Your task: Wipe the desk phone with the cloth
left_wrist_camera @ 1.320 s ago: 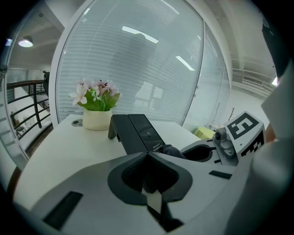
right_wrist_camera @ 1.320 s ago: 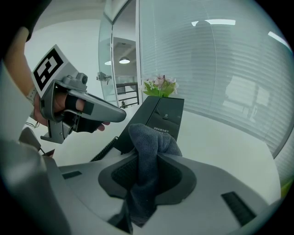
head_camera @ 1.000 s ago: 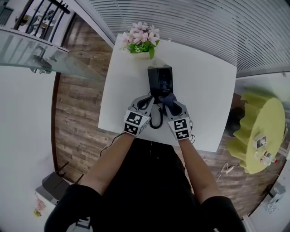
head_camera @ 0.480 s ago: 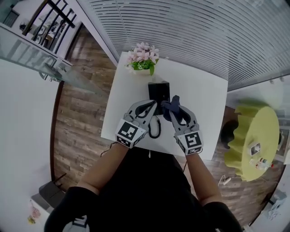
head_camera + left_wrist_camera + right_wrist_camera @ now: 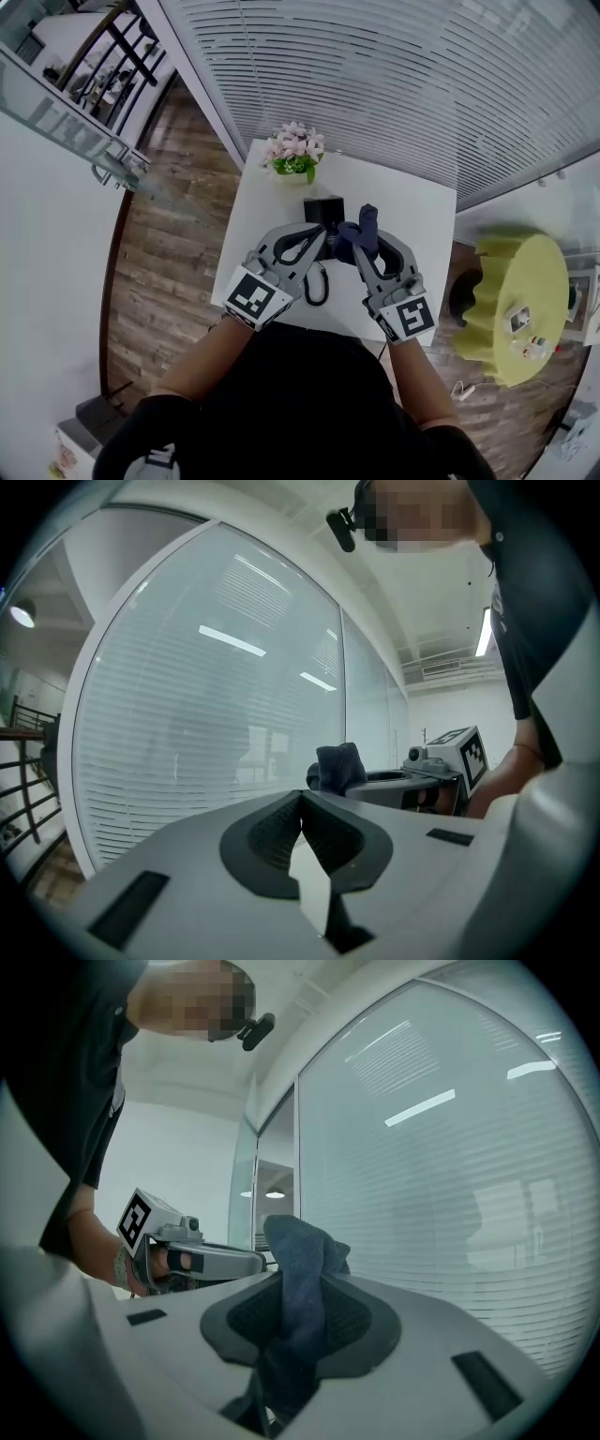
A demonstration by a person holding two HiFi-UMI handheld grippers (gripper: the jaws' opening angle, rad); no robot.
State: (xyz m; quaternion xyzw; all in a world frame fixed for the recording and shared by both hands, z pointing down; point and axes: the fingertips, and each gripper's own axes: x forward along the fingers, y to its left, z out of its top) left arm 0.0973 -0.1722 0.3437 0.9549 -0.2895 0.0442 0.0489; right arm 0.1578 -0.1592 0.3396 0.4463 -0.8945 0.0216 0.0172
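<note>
White bench [image 5: 412,211] carried the black desk phone [image 5: 322,212] just beyond both pairs of fingertips. The fingers of the right gripper [image 5: 298,1283] pinched the dark blue cloth [image 5: 302,1241], which stuck out past their tips. The fingers of the left gripper [image 5: 300,797] were closed together with nothing between.

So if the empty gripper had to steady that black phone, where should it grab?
Probably the phone by its left edge, coming from above: it sits flat on the white table, so only its sides offer a pinch. The left gripper, jaws shut and empty, is nearest that side; the right gripper holds the cloth. Stay clear of the coiled cord on the near side.
</note>
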